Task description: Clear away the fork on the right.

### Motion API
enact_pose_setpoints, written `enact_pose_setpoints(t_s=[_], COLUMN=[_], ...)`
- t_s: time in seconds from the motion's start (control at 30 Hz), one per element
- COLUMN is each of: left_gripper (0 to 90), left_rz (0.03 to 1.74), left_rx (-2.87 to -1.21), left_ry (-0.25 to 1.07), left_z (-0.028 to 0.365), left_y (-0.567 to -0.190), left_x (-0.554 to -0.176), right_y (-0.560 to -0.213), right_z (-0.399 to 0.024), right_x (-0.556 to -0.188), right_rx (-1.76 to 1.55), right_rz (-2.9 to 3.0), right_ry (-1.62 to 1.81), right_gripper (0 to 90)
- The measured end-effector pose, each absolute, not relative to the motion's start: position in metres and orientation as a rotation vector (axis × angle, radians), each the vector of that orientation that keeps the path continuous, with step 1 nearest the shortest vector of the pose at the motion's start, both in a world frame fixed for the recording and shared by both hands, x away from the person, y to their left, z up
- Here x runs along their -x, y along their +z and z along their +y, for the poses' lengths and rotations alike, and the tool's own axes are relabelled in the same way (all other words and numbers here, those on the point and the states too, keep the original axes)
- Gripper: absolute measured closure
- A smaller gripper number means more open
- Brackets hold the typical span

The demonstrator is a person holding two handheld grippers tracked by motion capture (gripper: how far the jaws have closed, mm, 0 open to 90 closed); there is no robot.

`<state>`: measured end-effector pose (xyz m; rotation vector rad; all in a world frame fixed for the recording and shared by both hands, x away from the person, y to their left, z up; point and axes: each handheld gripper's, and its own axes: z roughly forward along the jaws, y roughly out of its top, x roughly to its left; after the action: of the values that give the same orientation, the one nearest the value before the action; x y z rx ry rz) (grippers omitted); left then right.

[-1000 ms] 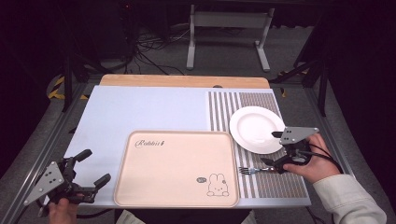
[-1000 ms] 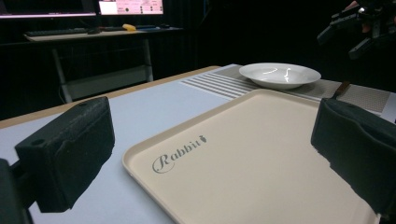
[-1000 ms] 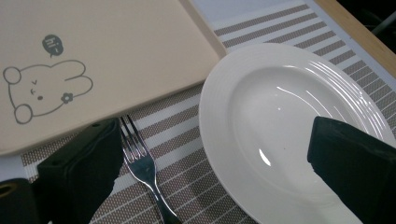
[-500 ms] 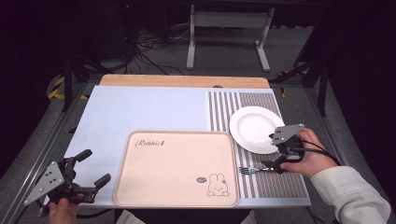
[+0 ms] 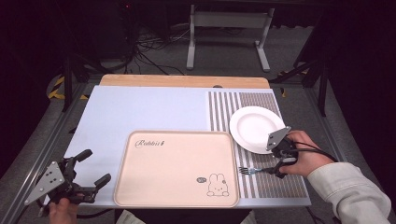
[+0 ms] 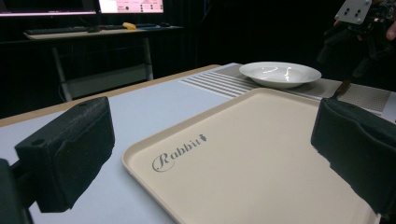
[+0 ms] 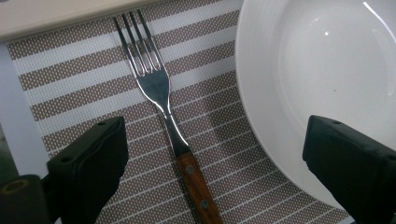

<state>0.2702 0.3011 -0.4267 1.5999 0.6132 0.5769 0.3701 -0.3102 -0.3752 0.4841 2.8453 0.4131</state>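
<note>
My left gripper [image 5: 91, 178] idles at the near left corner, jaws spread, just off the beige Rabbit tray [image 5: 177, 168]. My right gripper [image 5: 279, 169] hangs over the wooden-handled fork [image 7: 170, 119], jaws wide apart and straddling it (nothing grasped). The fork lies on the striped placemat [image 5: 275, 182], tines toward the tray, white plate [image 5: 256, 129] just beyond

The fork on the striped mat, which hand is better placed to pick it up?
Right. The right claw hovers open directly over the fork; the left claw sits across the tray.
</note>
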Motion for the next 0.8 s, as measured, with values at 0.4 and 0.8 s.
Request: enact_pose_setpoints(t_s=[0.4,0.8], left_gripper=[0.4,0.4], left_rz=[0.621,0.62], left_rx=[-1.594,-1.599], left_ry=[0.581,0.58], left_z=[0.301,0.301], left_y=[-0.427,-0.427], left_x=[-0.27,-0.27], right_y=[-0.385,-0.397], right_z=[-0.309,-0.307], right_x=[-0.37,-0.371], right_rx=[-0.494,-0.375], right_rz=[2.929,2.992], right_ry=[0.293,0.231], right_gripper=[9.7,30.4])
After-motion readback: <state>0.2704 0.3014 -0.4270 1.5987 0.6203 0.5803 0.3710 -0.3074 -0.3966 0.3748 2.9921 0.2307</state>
